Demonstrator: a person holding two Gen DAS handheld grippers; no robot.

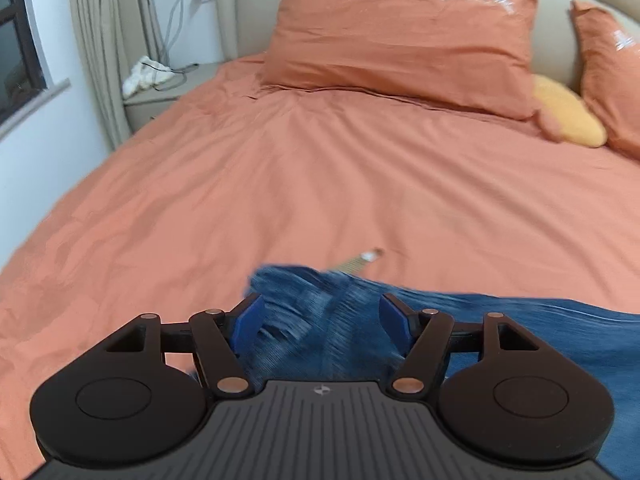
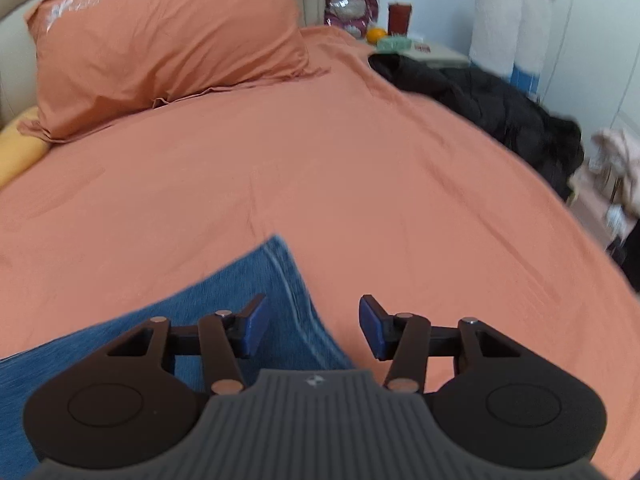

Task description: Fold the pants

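Bed [image 1: 280, 168] with orange sheet carrying the blue pants [image 1: 520, 320] at its near edge. Left tool [image 1: 320, 320]: fingers spread around bunched, blurred denim, apparently not clamped. Right tool [image 2: 312, 320]: spread and empty over a pant-leg hem [image 2: 288, 280]. Judged step: taking hold before folding; next, close both tools on the fabric.
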